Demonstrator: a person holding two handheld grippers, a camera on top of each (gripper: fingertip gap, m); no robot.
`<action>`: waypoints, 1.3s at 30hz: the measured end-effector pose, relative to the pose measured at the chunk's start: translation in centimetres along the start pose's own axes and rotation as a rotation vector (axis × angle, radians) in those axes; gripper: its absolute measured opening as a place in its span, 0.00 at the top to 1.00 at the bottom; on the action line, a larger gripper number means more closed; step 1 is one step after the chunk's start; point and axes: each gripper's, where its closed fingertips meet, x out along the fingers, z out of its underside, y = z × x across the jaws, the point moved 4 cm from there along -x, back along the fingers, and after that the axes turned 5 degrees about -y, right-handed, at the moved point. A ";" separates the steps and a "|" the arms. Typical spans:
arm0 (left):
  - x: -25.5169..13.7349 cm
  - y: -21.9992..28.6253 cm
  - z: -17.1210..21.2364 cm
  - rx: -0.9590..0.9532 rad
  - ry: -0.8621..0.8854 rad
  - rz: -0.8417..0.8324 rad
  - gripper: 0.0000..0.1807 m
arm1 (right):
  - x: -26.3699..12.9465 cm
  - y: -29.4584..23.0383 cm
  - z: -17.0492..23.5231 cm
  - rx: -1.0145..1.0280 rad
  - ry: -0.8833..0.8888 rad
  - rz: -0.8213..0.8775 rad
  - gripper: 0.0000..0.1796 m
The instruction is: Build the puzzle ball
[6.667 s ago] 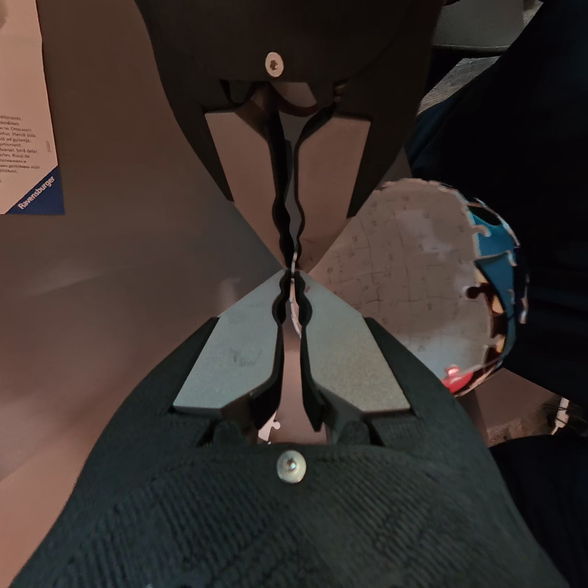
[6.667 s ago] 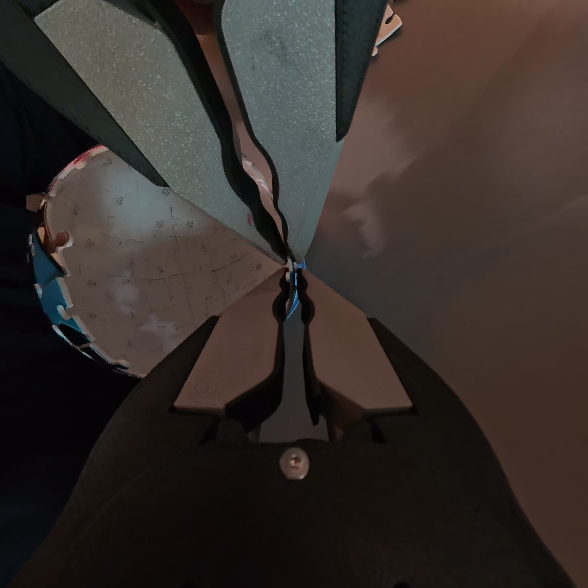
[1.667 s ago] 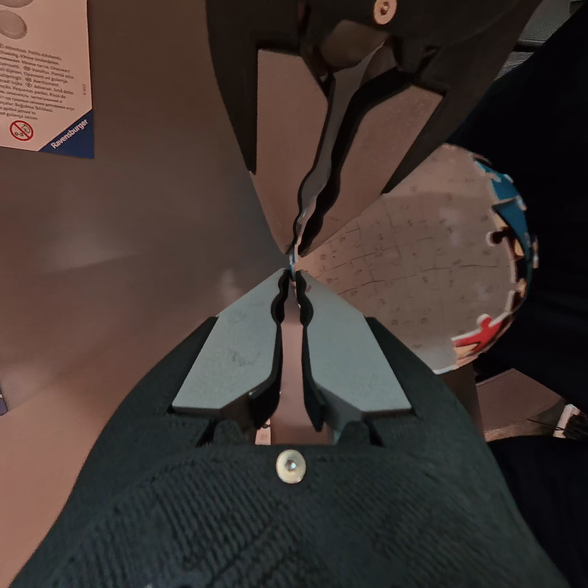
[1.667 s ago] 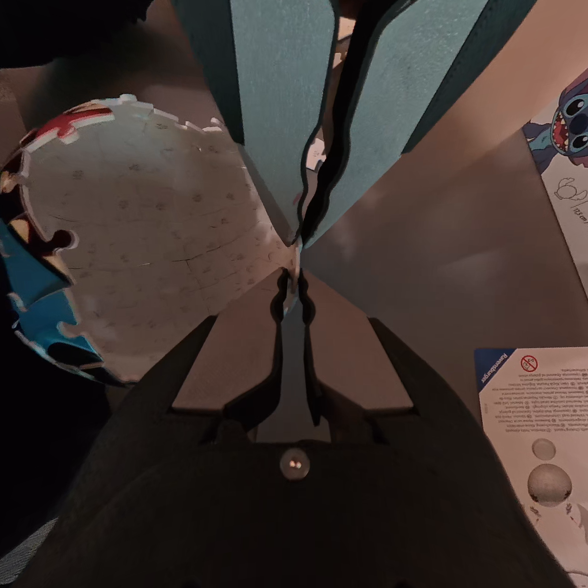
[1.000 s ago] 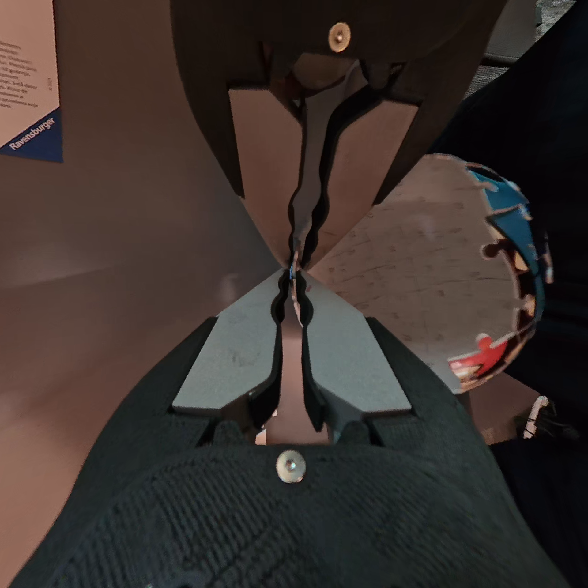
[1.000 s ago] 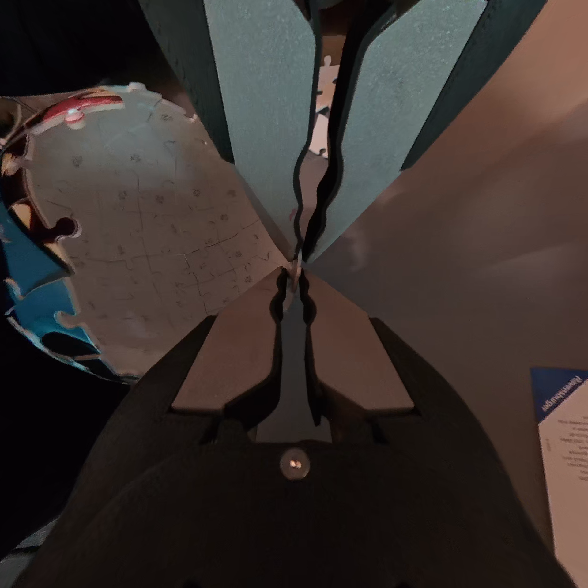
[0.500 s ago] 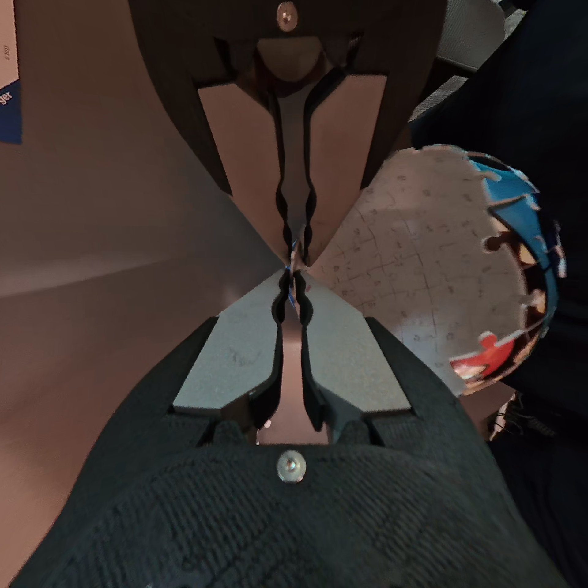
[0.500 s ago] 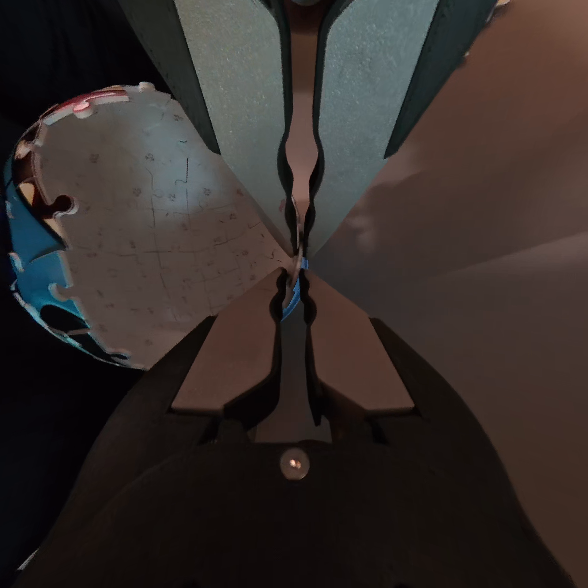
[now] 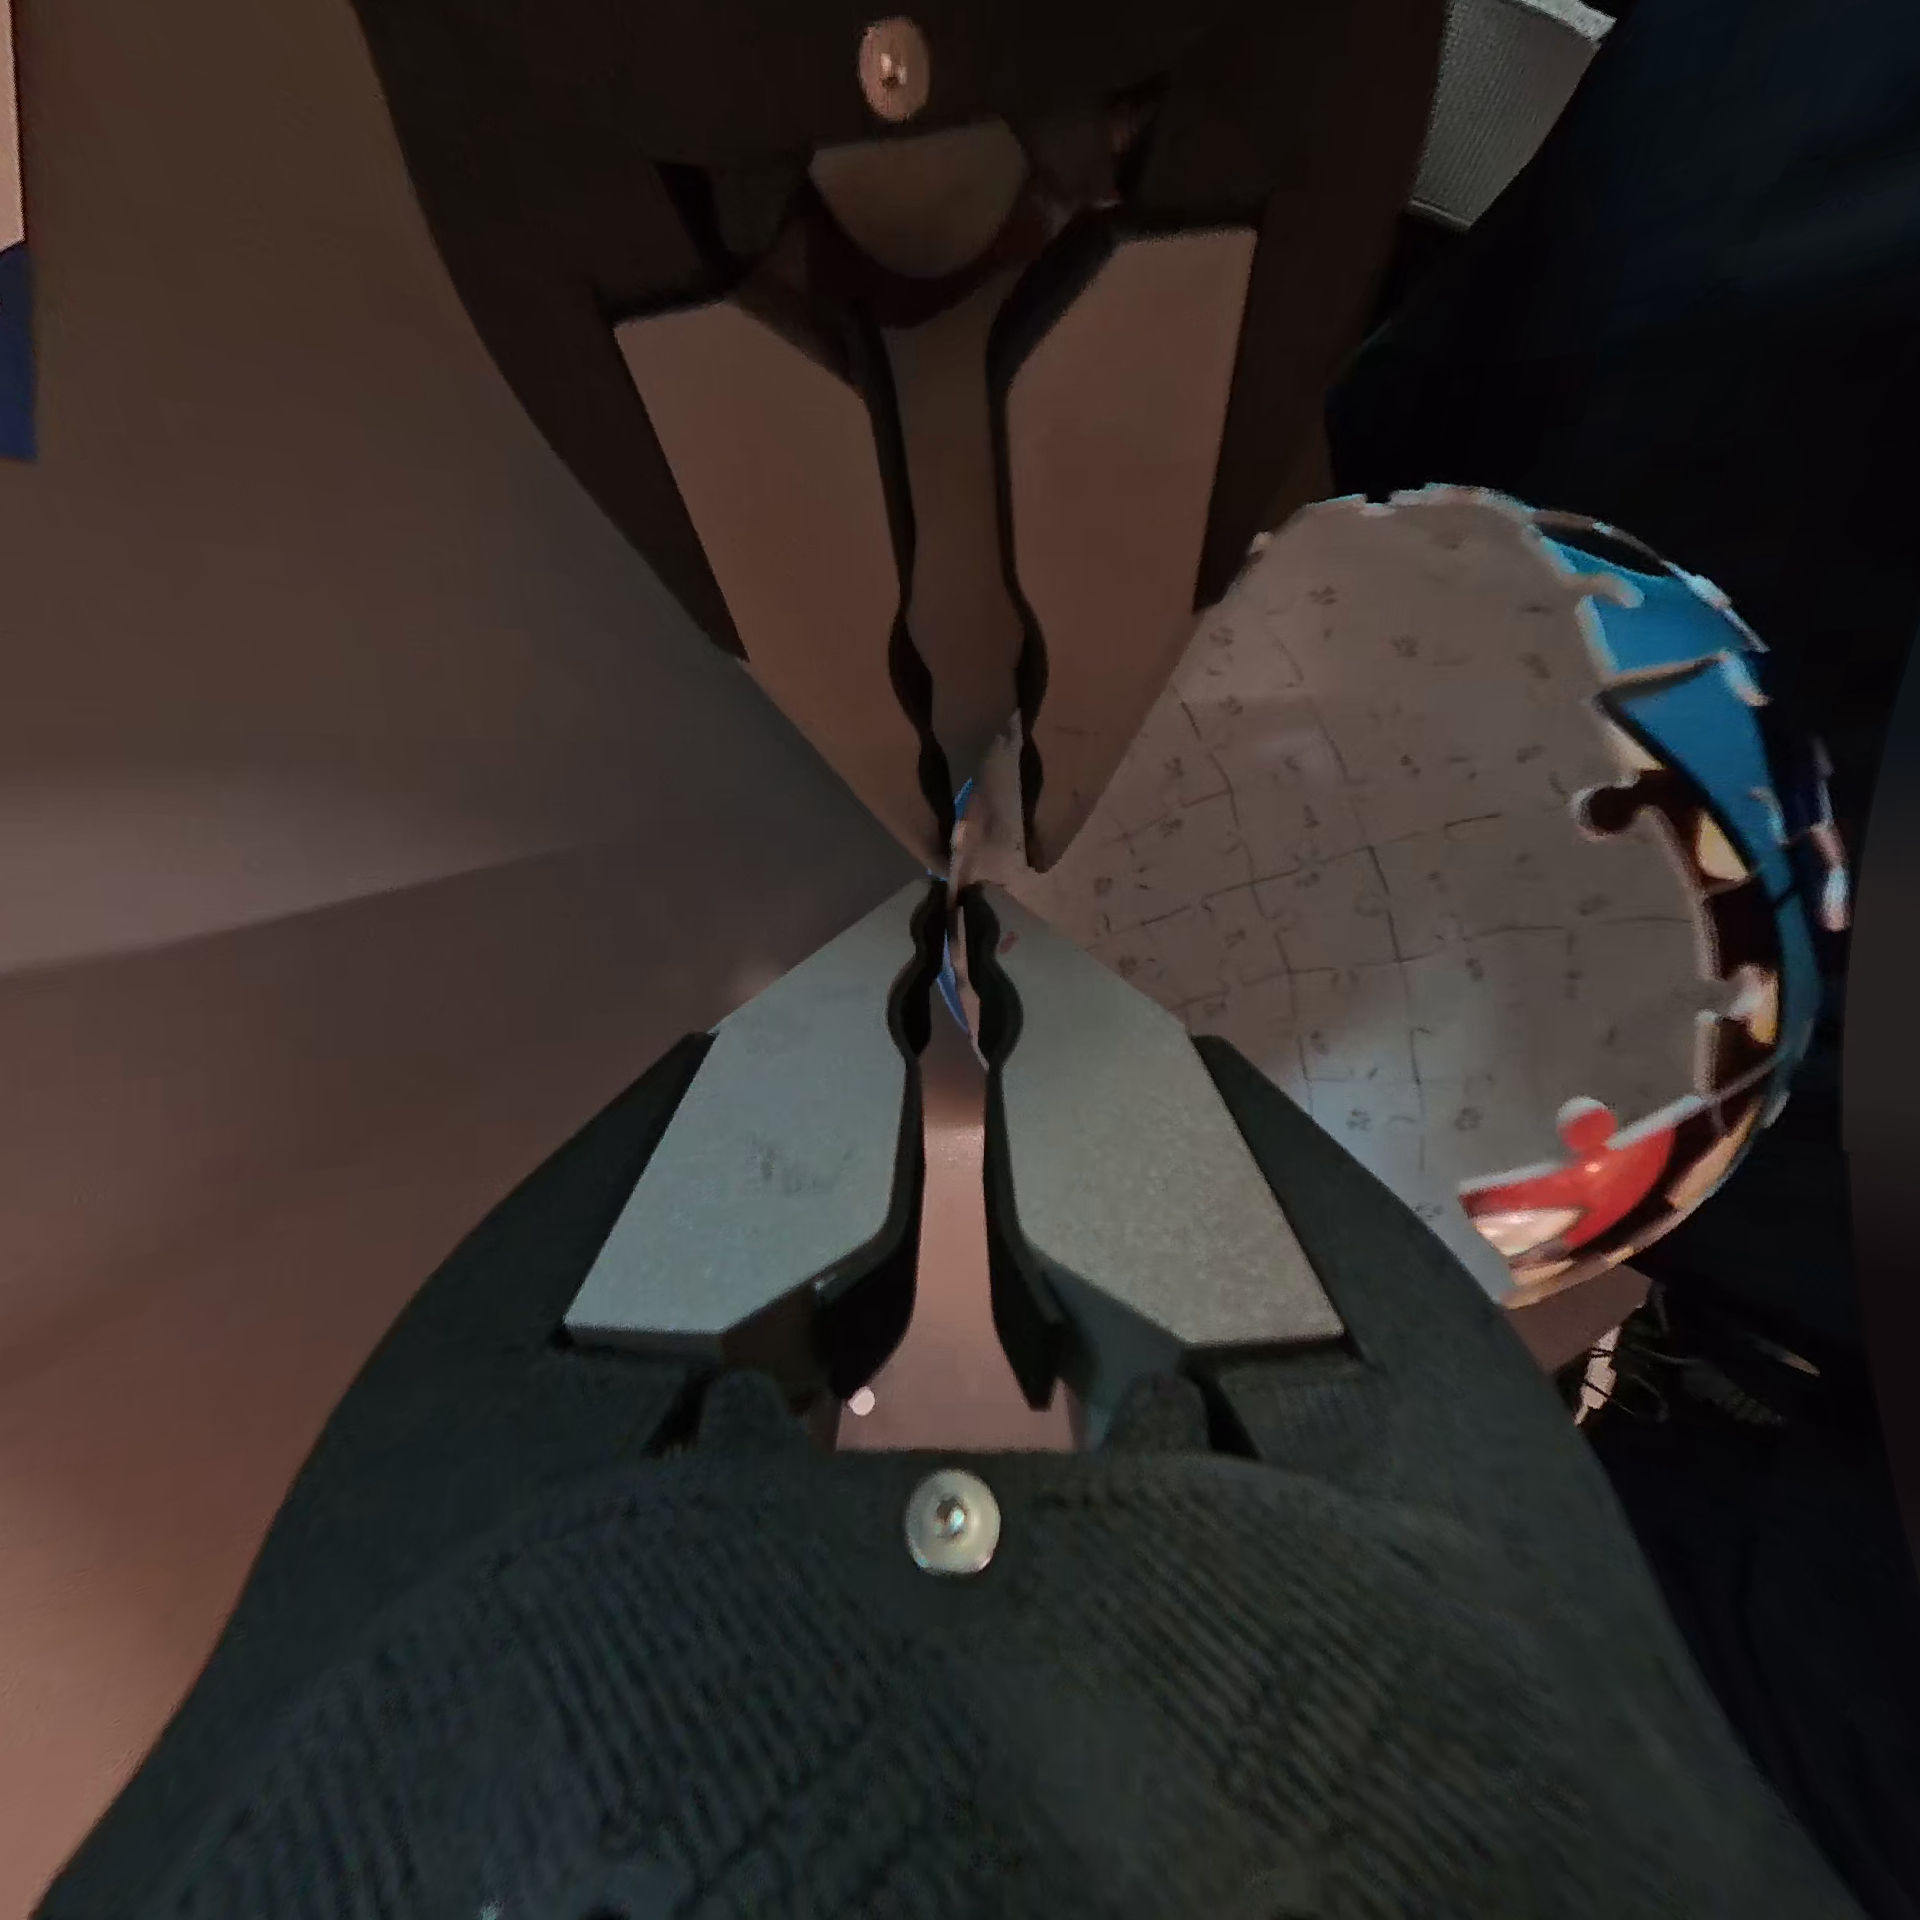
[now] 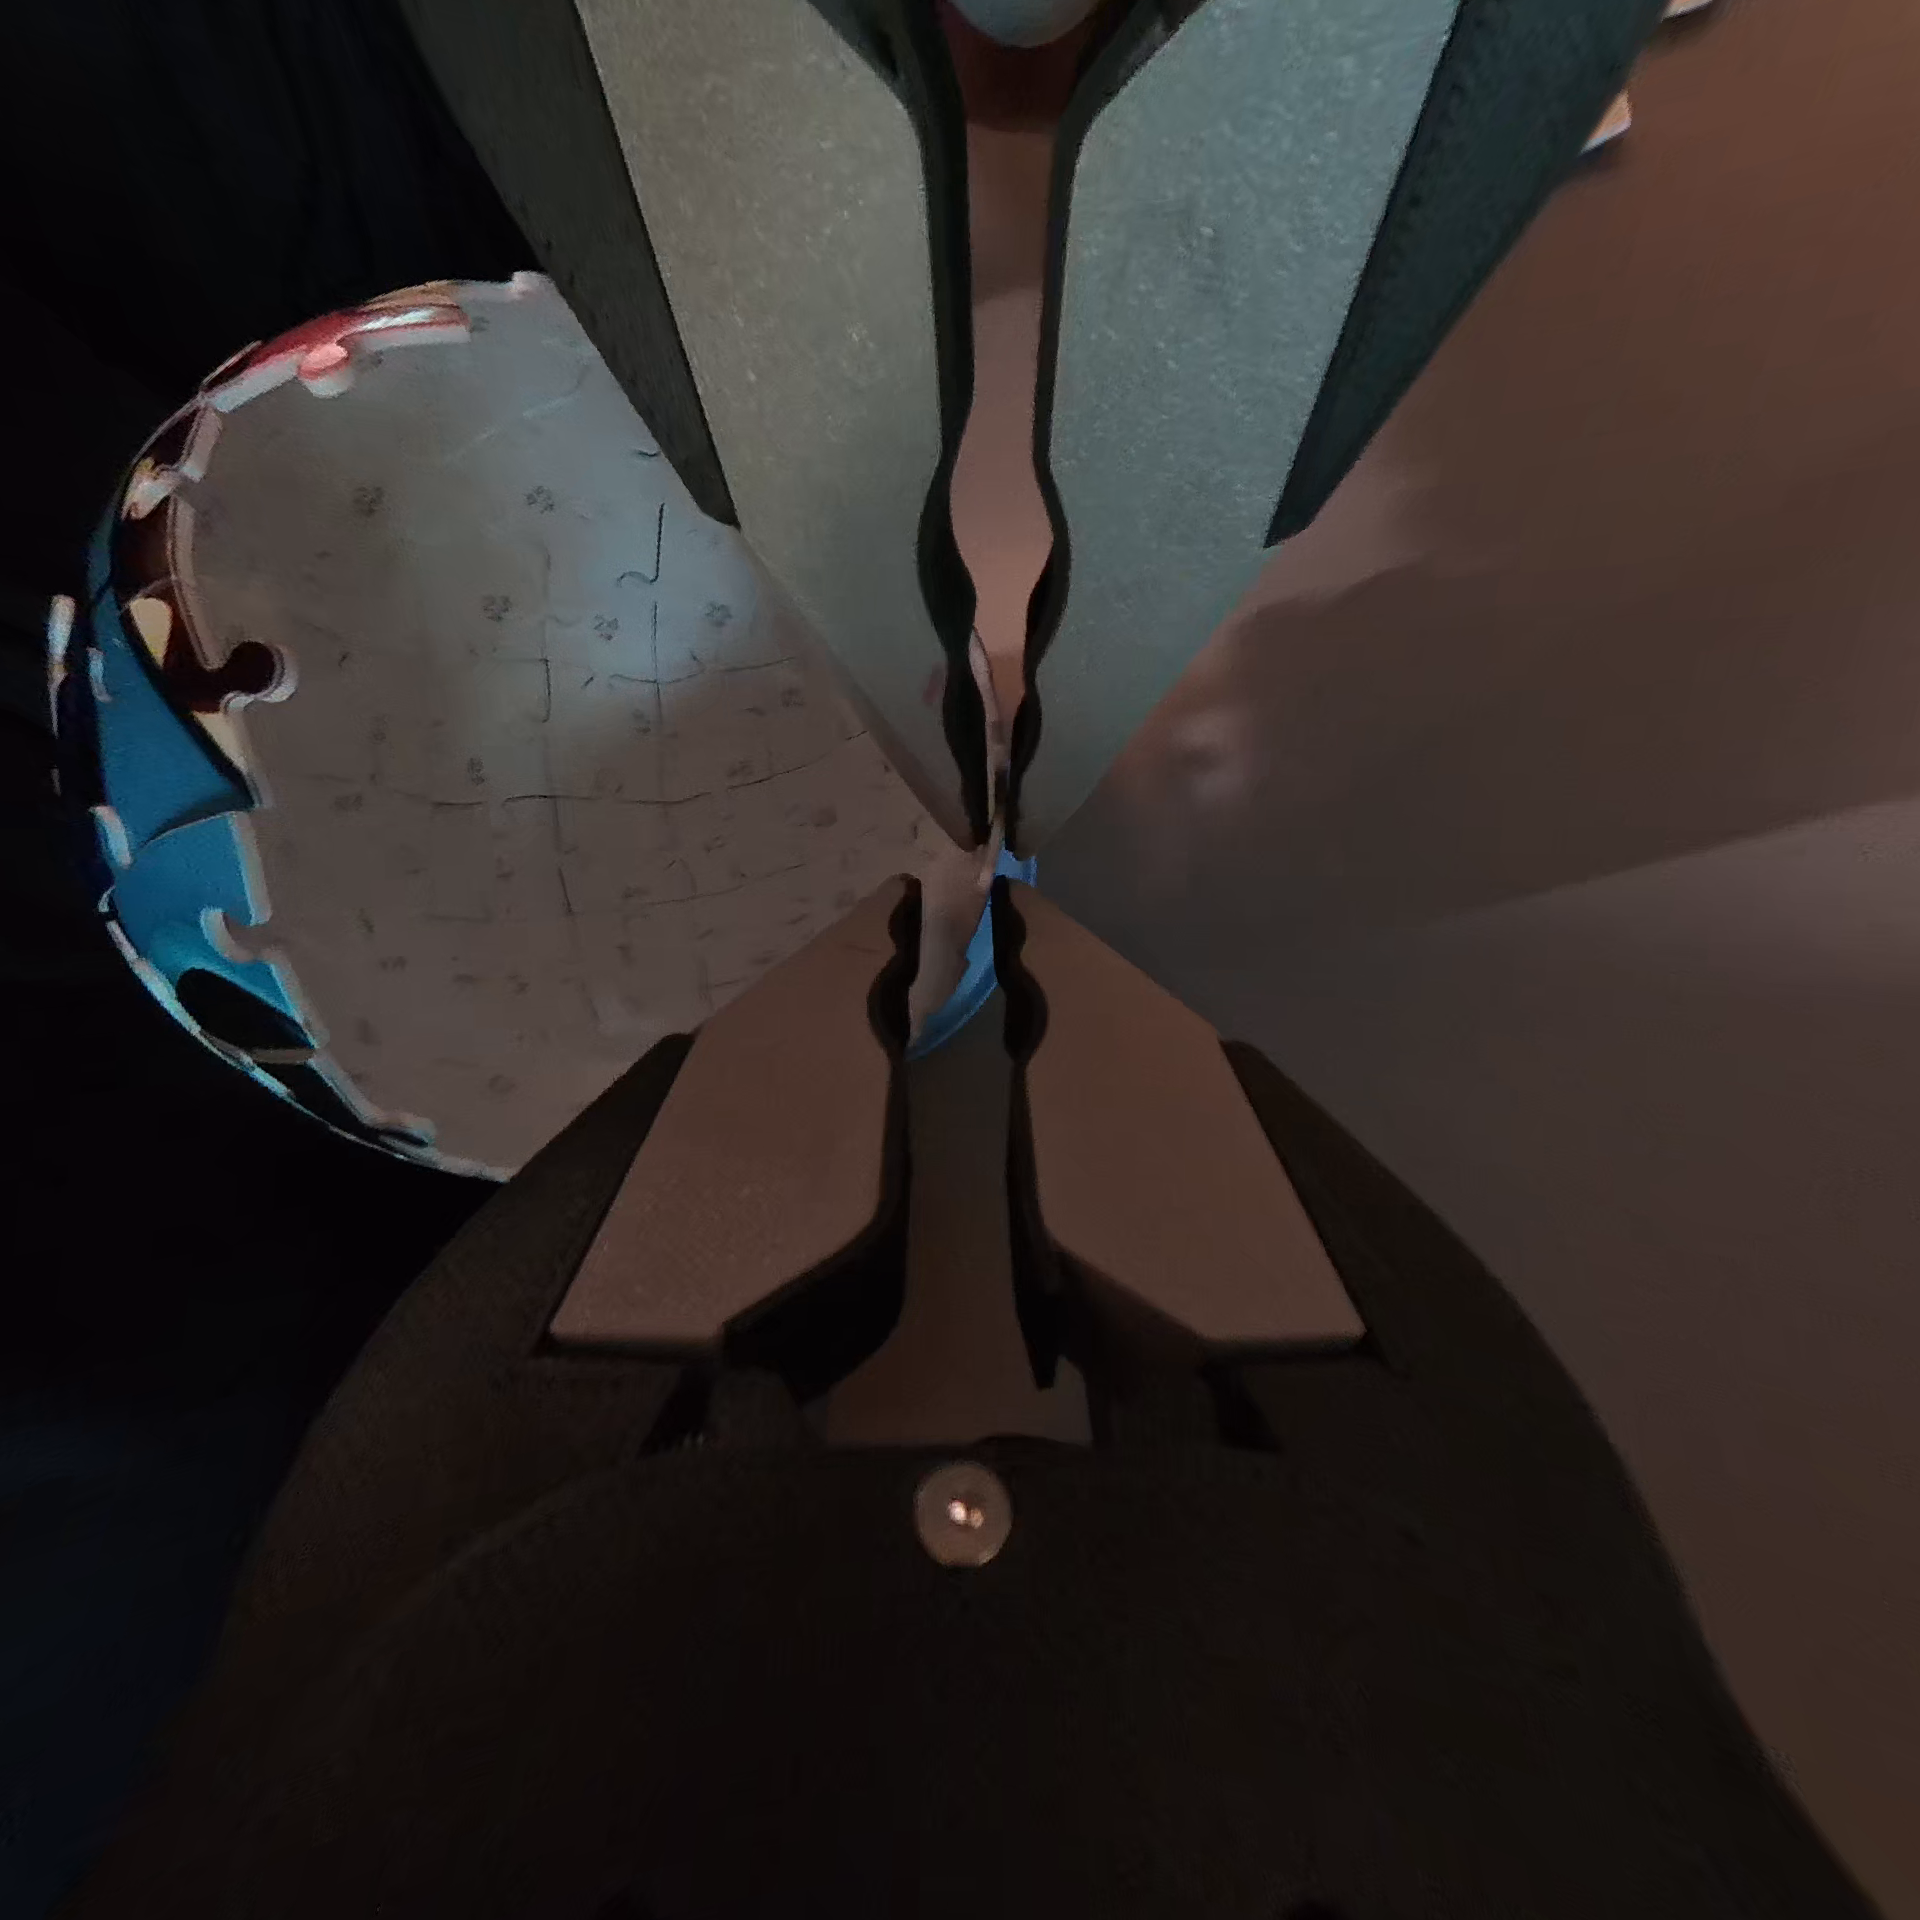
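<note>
The partly built puzzle ball (image 9: pixel 1351 883) is an open shell, white inside, with blue, red and black print on the outside. It hangs above the brown table, right of centre in the left wrist view and at the left in the right wrist view (image 10: pixel 499 831). My left gripper (image 9: pixel 948 894) is shut on the shell's rim. My right gripper (image 10: pixel 956 888) meets it tip to tip; its jaws stand slightly apart around the same rim. It also shows at the top of the left wrist view (image 9: pixel 987 852), and the left gripper shows at the top of the right wrist view (image 10: pixel 995 842).
The brown table (image 9: pixel 312 831) lies below and also shows in the right wrist view (image 10: pixel 1558 1039). A blue corner of a paper leaflet (image 9: pixel 12 353) shows at the far left edge. A person's dark clothing (image 9: pixel 1662 312) is close behind the ball.
Both grippers swung together with the ball, so the leaflet slid out of view. The right gripper's jaws have widened a little around the rim in the last half second.
</note>
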 end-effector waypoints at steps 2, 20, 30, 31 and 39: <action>0.0 0.0 0.0 0.001 -0.002 -0.005 0.99 | 0.4 -0.1 0.1 0.020 -0.032 -0.015 0.93; -0.2 0.4 0.2 0.000 -0.003 -0.024 1.00 | 1.4 0.4 -0.1 0.181 -0.267 -0.154 0.95; -7.4 1.3 1.4 -0.181 0.369 -0.258 0.90 | 1.5 0.4 -0.4 0.174 -0.316 -0.164 0.97; -8.4 2.0 2.1 -0.189 0.416 -0.302 0.88 | 1.5 0.4 -0.4 0.173 -0.315 -0.168 0.97; -9.0 8.1 7.4 -0.216 0.612 -0.561 0.85 | 1.4 0.5 -0.4 0.173 -0.299 -0.193 0.99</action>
